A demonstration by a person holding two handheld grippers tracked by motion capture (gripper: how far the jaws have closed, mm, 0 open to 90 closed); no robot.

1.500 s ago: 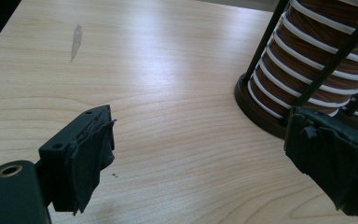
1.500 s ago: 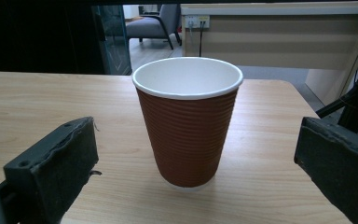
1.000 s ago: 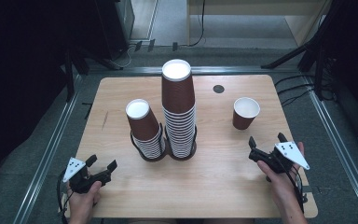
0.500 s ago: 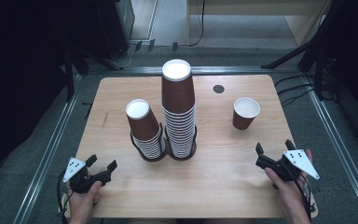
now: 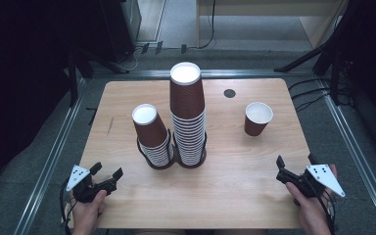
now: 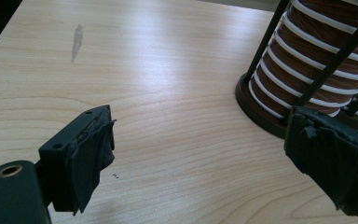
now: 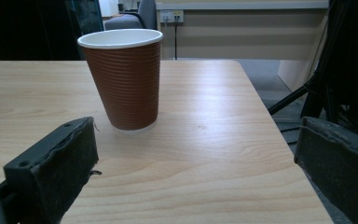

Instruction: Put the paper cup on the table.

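Note:
A single brown paper cup [image 5: 257, 119] stands upright on the right half of the wooden table [image 5: 225, 200]. Two stacks of the same cups sit mid-table in black wire holders: a tall stack [image 5: 187, 117] and, to its left, a short stack [image 5: 152, 134]. My left gripper [image 5: 106, 171] rests open near the front left edge, nothing between its jaws; its own view shows the short stack [image 6: 307, 60] ahead to the right of the left gripper [image 6: 200, 135]. My right gripper [image 5: 294, 161] is open and empty at the front right. The right gripper [image 7: 200, 140] faces the single cup [image 7: 123, 77] from some distance.
A small black round disc [image 5: 229, 93] lies on the table behind the single cup. Metal rails run along both sides of the table, and dark stands and cables sit on the floor beyond. Bare wood lies between both grippers and the cups.
The right hand has drawn back toward the table's front right corner, away from the single cup. The left hand and all cups have stayed put.

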